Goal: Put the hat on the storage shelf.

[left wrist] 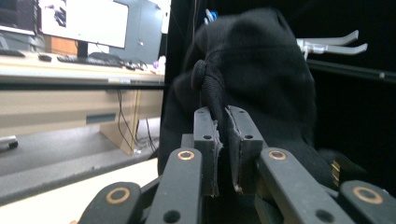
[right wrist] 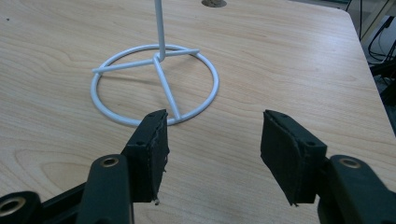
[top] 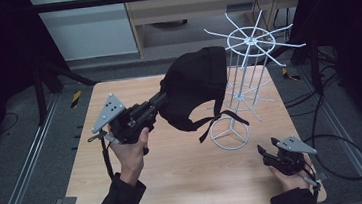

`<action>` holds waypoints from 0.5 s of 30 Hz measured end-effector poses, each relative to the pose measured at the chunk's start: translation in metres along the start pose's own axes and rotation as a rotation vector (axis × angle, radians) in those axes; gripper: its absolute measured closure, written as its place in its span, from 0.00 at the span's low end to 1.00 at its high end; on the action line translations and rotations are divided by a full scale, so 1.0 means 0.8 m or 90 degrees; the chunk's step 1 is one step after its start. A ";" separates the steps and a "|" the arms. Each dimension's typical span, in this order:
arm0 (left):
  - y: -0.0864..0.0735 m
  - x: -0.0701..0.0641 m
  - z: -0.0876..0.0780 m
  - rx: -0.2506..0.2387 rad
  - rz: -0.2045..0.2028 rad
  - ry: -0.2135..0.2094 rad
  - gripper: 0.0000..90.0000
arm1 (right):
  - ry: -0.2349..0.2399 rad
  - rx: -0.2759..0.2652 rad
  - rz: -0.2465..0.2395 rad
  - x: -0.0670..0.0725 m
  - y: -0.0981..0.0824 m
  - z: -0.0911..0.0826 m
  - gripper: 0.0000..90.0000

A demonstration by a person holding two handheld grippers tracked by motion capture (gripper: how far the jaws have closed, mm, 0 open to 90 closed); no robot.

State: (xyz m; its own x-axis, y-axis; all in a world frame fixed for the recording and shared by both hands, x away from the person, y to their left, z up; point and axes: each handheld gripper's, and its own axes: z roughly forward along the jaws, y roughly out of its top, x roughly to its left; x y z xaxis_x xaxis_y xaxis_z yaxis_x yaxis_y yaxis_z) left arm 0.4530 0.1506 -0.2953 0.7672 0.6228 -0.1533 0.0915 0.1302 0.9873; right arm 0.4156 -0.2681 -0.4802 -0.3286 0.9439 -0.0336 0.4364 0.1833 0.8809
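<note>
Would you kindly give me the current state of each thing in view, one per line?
Black cap: lifted off the table, pinched by the left tool.
Left tool: shut on the cap's fabric.
Right tool: open, holding nothing, low over the table.
White wire rack: upright on the table.

left tool (top: 161,101) raised, jaws pinched; right tool (right wrist: 212,149) low, jaws apart

A black cap (top: 195,88), a white wire rack (top: 246,70) and a pale wood-grain table (top: 186,182).
</note>
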 end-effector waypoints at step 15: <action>-0.018 -0.012 0.023 0.066 0.016 -0.024 0.74 | -0.001 0.000 -0.005 0.000 -0.001 0.001 0.46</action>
State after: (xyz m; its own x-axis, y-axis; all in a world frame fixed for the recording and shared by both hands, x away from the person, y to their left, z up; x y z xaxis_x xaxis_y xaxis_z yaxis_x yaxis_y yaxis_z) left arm 0.4557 0.1285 -0.3075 0.7933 0.5952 -0.1279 0.1353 0.0325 0.9903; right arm 0.4162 -0.2684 -0.4813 -0.3308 0.9428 -0.0418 0.4336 0.1912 0.8806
